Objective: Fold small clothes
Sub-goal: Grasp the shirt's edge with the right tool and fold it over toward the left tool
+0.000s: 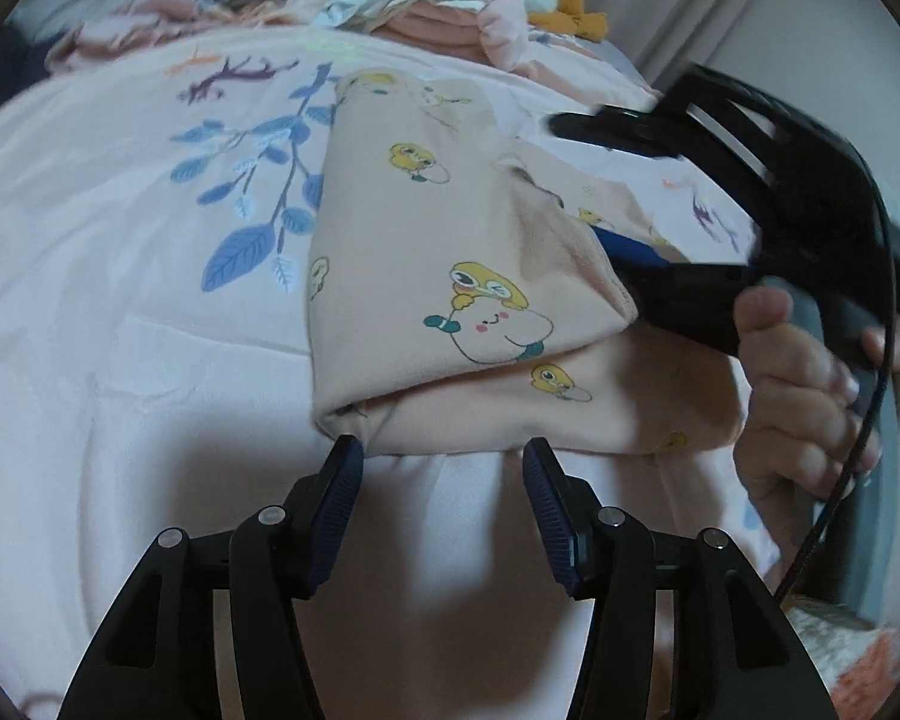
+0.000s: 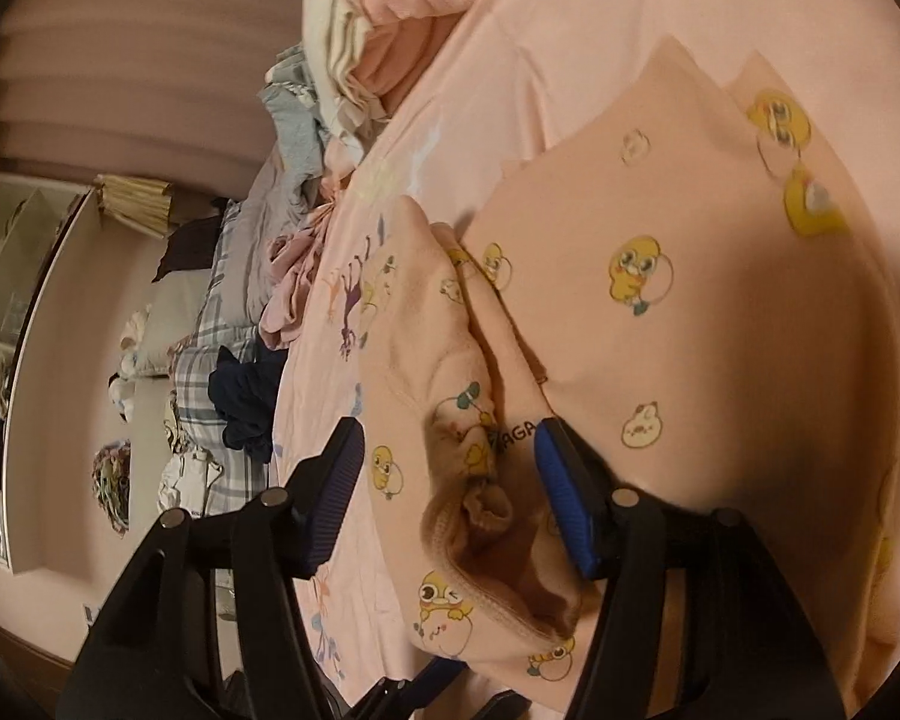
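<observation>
Left wrist view: the left gripper (image 1: 443,457) is spread wide, empty, its tips just short of the folded peach garment (image 1: 450,276) lying on the pink bedsheet (image 1: 90,276). At three o'clock the right hand (image 1: 810,396) grips the right gripper (its tips hidden under cloth).

Right wrist view: the right gripper (image 2: 447,441) gapes, with the garment's ribbed cuff (image 2: 486,516) bunched between its jaws; whether it pinches I cannot tell.

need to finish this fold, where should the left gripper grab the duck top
Take the duck top at its near hem, at the folded corner just ahead of the open left gripper. Come in low from the near side: the layers there are stacked with the edge facing the fingers, so one pinch likely catches them all.
</observation>
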The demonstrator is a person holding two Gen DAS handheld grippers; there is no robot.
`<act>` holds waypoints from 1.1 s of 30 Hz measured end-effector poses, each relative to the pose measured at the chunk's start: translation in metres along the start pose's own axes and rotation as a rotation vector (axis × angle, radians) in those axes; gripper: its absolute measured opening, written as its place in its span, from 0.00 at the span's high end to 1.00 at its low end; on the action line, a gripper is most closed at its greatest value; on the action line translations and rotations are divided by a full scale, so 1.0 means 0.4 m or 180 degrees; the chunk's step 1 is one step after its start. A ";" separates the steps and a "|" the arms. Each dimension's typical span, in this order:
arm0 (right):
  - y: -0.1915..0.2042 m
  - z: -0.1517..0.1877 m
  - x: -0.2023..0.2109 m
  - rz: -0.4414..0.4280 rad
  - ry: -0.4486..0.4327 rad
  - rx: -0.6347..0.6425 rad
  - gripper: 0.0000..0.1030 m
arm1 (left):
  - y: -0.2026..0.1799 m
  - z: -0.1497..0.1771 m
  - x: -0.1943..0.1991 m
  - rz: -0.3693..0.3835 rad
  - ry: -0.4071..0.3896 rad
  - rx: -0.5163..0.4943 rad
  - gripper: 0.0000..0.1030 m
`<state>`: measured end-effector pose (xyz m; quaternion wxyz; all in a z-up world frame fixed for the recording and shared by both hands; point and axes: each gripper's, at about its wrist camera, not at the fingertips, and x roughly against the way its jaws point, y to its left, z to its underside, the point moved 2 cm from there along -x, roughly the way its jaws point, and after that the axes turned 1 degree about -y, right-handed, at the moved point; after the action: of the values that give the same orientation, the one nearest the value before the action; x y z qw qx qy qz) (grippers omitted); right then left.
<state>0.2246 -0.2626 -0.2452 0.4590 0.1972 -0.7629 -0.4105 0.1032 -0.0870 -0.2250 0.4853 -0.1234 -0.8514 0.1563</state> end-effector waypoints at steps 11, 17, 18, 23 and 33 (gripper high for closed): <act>-0.020 0.004 -0.069 -0.0118 0.0284 -0.0082 0.42 | 0.004 0.000 -0.001 0.0110 0.0103 0.0126 0.48; -0.001 0.018 -0.090 -0.0321 0.0316 -0.0075 0.65 | 0.001 0.004 -0.005 0.0084 0.0093 0.0124 0.48; -0.001 0.022 -0.098 -0.0232 0.0332 -0.0032 0.71 | 0.000 0.005 -0.005 0.0075 0.0088 0.0117 0.48; 0.012 0.029 -0.093 -0.0098 0.0184 0.0101 0.84 | -0.004 0.007 -0.010 0.0036 -0.0046 0.0045 0.48; 0.005 -0.005 0.091 -0.0390 -0.0451 0.0069 0.85 | 0.009 -0.021 -0.028 -0.0067 -0.0216 0.0198 0.77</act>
<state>0.2082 -0.2872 -0.2235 0.3758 0.2190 -0.7843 -0.4424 0.1161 -0.0866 -0.2312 0.4614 -0.0939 -0.8633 0.1817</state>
